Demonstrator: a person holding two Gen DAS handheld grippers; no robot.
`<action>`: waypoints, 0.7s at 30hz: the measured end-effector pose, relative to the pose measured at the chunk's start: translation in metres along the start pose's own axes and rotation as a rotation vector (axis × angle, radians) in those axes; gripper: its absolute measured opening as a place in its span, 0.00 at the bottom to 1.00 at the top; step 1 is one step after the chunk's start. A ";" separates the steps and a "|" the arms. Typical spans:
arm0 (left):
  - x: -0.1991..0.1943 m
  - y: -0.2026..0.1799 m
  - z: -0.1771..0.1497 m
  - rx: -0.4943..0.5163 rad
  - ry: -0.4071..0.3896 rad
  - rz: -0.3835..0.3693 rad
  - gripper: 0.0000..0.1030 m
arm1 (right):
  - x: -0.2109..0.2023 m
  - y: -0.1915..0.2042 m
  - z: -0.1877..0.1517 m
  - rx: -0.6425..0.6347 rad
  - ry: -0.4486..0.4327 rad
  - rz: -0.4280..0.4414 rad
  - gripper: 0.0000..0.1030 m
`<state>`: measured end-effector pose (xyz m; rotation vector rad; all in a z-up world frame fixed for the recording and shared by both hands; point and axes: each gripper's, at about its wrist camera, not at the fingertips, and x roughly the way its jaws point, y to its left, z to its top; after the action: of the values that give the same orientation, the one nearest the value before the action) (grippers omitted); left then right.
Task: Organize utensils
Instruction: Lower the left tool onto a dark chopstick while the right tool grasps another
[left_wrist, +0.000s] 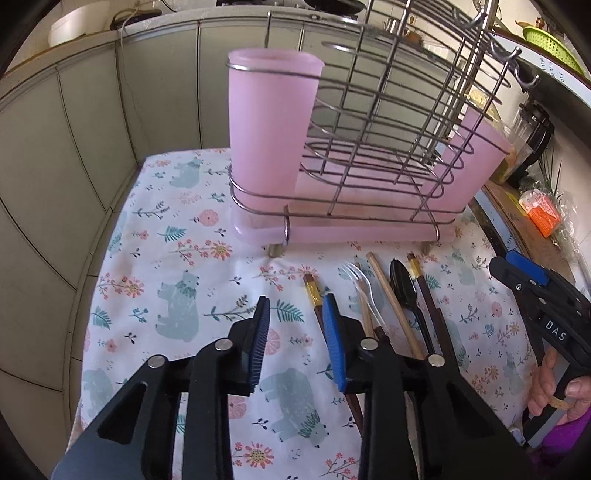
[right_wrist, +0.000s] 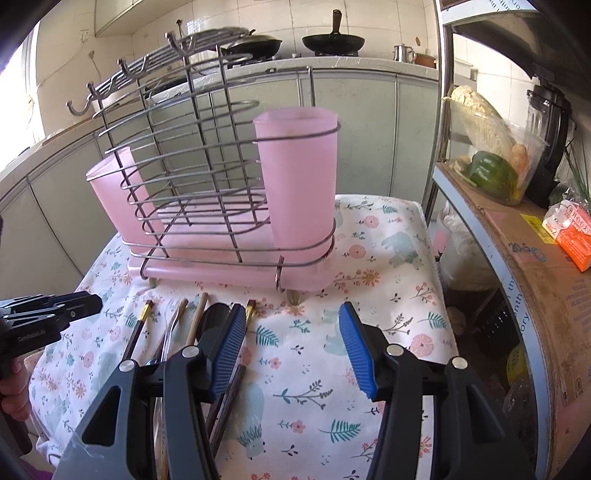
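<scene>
On the floral cloth lie side by side two dark chopsticks with gold bands (left_wrist: 313, 291) (left_wrist: 416, 267), a clear plastic fork (left_wrist: 354, 280), a wooden chopstick (left_wrist: 388, 291) and a black spoon (left_wrist: 404, 288). My left gripper (left_wrist: 297, 325) hovers open over the cloth just left of them, nothing between its blue pads. My right gripper (right_wrist: 293, 336) is open and empty too, to the right of the row, beside the black spoon (right_wrist: 214, 317). Behind stands a wire rack (left_wrist: 388, 110) on a pink tray, with a pink cup (left_wrist: 269, 122) at each end.
The table's cloth (right_wrist: 369, 240) ends close to a shelf on the right holding a cardboard box (right_wrist: 524, 251), an orange packet (right_wrist: 572, 236), a blender and a tub with a green pepper (right_wrist: 487, 173). Grey cabinets (left_wrist: 74, 147) stand behind and to the left. A hand (left_wrist: 550, 384) holds the right gripper.
</scene>
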<state>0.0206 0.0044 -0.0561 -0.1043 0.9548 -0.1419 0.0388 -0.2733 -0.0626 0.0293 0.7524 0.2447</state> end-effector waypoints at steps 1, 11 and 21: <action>0.004 -0.001 0.000 -0.007 0.024 -0.014 0.22 | 0.000 -0.001 -0.001 0.003 0.010 0.007 0.51; 0.042 -0.007 0.003 -0.062 0.178 -0.048 0.20 | 0.021 -0.012 -0.008 0.074 0.139 0.151 0.41; 0.070 -0.020 0.002 -0.045 0.222 -0.038 0.09 | 0.059 0.001 -0.002 0.135 0.300 0.313 0.18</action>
<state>0.0603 -0.0265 -0.1080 -0.1506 1.1781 -0.1689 0.0787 -0.2586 -0.1033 0.2442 1.0633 0.5029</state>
